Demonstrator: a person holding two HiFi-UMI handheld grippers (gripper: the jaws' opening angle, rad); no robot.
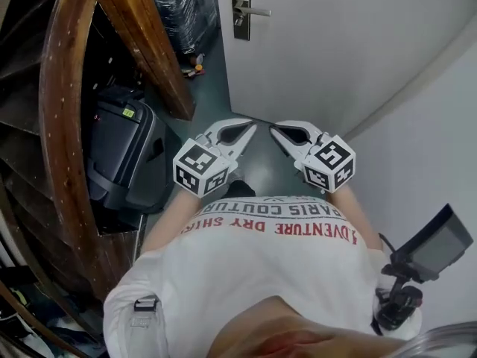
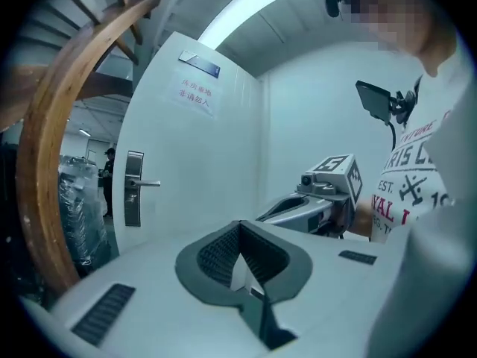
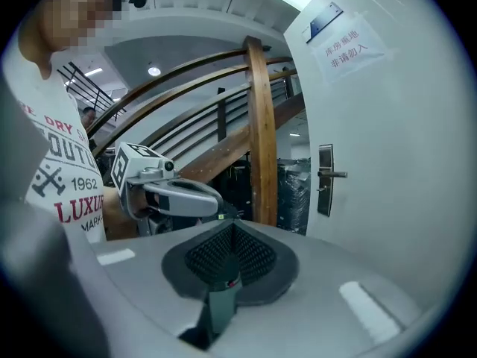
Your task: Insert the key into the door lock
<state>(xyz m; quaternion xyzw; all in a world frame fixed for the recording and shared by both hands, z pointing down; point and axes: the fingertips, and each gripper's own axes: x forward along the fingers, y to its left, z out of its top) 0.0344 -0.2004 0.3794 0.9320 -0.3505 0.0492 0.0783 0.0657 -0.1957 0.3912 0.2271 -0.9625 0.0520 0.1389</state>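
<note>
Shirt (image 1: 253, 274): the white printed T-shirt fills the foreground of the head view. Both grippers are held just in front of it, side by side, near each other but apart.
Left gripper (image 2: 240, 224): the jaw tips are together. Only a pale sliver shows in the seam behind them, and I can name nothing as gripped.
Right gripper (image 3: 233, 225): the jaw tips are likewise together. A grey-green sliver with a red speck sits in the seam; I cannot tell whether it is the key or the floor seen through the gap.
Key: not made out for certain in any view.
Door lock (image 1: 241, 10): a metal plate with a lever handle (image 1: 257, 11) on the white door (image 1: 358, 43). It is ahead of both tips and well apart from them, slightly toward the left gripper's side. The keyhole is too small to see.
Surroundings: a wooden stair rail (image 1: 63, 125) and a black case (image 1: 123, 155) lie off the left gripper's outer side.
Step in hand: judged to be the approach to the door, with little of the task done.
Doing it well: confirm which gripper carries the key before closing in. Bring that gripper square to the plate, under the lever rather than across it. Line the blade up with the slot, then push straight in without twisting. The free gripper could steady near the plate.
</note>
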